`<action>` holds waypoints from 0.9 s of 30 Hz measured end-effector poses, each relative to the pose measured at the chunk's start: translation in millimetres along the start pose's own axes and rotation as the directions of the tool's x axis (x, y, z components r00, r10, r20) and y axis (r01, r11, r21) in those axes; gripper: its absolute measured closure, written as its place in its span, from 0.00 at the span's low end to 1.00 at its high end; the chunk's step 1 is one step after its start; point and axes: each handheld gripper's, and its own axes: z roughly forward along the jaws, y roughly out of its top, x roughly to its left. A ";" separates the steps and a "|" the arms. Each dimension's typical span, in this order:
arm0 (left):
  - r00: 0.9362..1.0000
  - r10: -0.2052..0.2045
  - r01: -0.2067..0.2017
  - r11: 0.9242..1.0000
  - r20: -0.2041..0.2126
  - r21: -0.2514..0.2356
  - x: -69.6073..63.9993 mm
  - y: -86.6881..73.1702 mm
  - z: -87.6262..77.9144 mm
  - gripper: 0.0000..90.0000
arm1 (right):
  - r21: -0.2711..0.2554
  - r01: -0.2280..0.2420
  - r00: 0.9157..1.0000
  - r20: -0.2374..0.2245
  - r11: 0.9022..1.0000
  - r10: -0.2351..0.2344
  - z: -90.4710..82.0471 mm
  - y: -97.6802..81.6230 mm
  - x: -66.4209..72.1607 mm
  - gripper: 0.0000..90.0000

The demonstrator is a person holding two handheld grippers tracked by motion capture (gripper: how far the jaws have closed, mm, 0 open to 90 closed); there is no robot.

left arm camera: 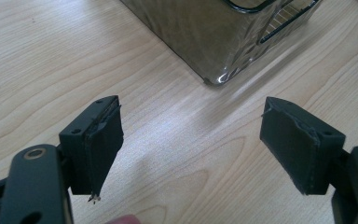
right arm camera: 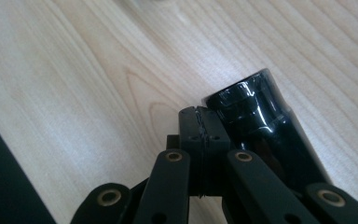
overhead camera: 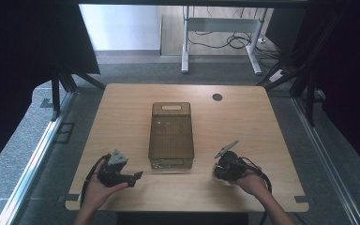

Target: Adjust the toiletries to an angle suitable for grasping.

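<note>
A smoky see-through bin point(overhead camera: 152, 136) stands lengthwise in the middle of the wooden table point(overhead camera: 248, 122). At the front left, a hand holds my left gripper point(overhead camera: 138, 176) level, pointing right toward the bin's near end. In the left gripper view, my left gripper point(left arm camera: 191, 116) is open wide over bare wood, with a bin corner point(left arm camera: 205, 37) just beyond it. Right of the bin's near end, my right gripper point(overhead camera: 223, 170) is held low over the table. It point(right arm camera: 199, 114) is shut with nothing between the pads. A glossy black cylinder point(right arm camera: 256, 116) lies close beside its right jaw.
A round cable hole point(overhead camera: 217, 97) sits near the table's far edge. The table's front edge runs just under both hands. Beyond the table are grey carpet, a white desk frame point(overhead camera: 220, 28) with cables, and dark curtains on both sides.
</note>
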 end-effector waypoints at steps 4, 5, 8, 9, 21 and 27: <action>1.000 -0.005 0.005 1.000 -0.001 0.002 -0.1 -0.3 0.4 0.24 | -0.008 -0.009 1.000 0.008 1.000 0.009 0.2 3.0 -3.9 1.00; 1.000 -0.005 0.005 1.000 -0.001 0.002 -0.1 -0.3 0.4 0.24 | -0.008 -0.009 1.000 0.008 1.000 0.009 0.2 3.0 -3.9 1.00; 1.000 -0.004 0.004 1.000 -0.001 0.002 0.1 -0.3 0.2 0.24 | -0.013 -0.020 1.000 0.013 1.000 0.020 -0.2 5.2 -7.9 1.00; 1.000 -0.004 0.004 1.000 -0.001 0.002 0.2 -0.4 0.2 0.24 | -0.015 -0.025 1.000 0.015 1.000 0.025 -0.7 5.6 -8.5 1.00; 1.000 0.005 -0.005 1.000 0.002 0.009 0.0 -0.4 1.9 0.24 | -0.037 -0.049 0.998 0.028 0.998 0.050 -2.8 7.9 -16.2 1.00; 1.000 0.005 -0.005 1.000 0.001 0.008 0.6 -0.6 1.4 0.24 | -0.037 -0.062 0.997 0.043 0.997 0.063 -2.4 8.7 -19.4 0.99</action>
